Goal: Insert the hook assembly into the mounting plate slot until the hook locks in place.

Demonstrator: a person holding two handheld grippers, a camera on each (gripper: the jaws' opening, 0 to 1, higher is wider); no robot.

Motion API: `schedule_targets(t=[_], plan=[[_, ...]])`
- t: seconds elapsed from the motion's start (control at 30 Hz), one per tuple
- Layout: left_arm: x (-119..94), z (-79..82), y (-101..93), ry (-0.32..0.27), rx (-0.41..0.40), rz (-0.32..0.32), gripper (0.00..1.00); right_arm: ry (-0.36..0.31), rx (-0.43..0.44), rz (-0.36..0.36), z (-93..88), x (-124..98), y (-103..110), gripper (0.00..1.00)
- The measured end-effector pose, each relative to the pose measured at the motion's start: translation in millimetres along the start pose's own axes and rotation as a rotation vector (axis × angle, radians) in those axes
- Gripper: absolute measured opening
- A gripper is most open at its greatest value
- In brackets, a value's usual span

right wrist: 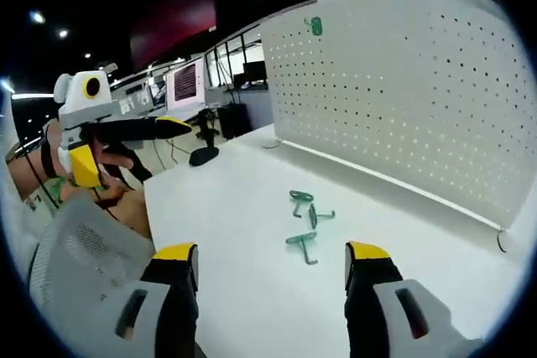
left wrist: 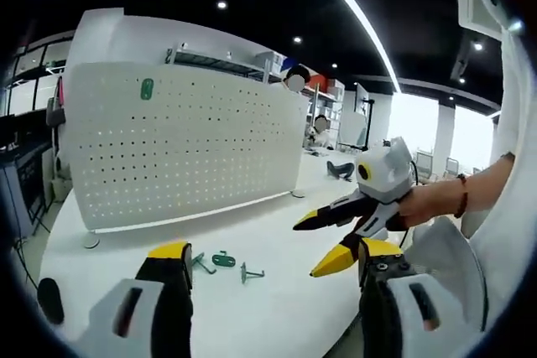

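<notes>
Going left to right in the left gripper view, the white pegboard mounting plate stands upright across the back of the white worktop, most likely so its rows of holes face the person and a hook can be pushed straight in; one green hook already sits near its upper left corner. In front of it, near the front edge, three loose green hooks lie flat in a small cluster between this view's own jaws, probably placed there as the supply within easy reach of either hand. The left tongs stand wide apart with nothing between them, poised short of the cluster, which suits a pickup that has not yet begun. Further right, the right tongs come in held by a hand, jaws spread and empty, hovering above the worktop and off to the side. In the right gripper view the left tongs show at left, then the same three hooks near the middle, and the plate with its one mounted hook at right. By count: one plate, one mounted hook, three loose hooks, two tongs. None of the loose hooks is in the plate yet, so I judge the task barely begun.
</notes>
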State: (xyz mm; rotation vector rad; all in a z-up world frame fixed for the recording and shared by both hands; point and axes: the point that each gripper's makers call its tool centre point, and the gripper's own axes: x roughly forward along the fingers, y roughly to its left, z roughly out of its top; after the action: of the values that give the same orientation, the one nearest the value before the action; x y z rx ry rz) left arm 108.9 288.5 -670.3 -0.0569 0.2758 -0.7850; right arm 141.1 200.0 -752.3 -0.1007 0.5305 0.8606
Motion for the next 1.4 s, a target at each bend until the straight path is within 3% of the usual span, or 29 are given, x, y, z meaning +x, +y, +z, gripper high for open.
schedule_targets(t=[0.93,1.4], plan=[[-2.3,-14.7,4.3,0.041,-0.010,0.006,0.83,0.077,0.040,0.018,-38.8,24.9,-4.4,0.59],[-5.7,-23.6,7.0,0.054,-0.031,0.016,0.81,0.091,0.053,0.030,-45.0,42.2,-7.2,0.49]])
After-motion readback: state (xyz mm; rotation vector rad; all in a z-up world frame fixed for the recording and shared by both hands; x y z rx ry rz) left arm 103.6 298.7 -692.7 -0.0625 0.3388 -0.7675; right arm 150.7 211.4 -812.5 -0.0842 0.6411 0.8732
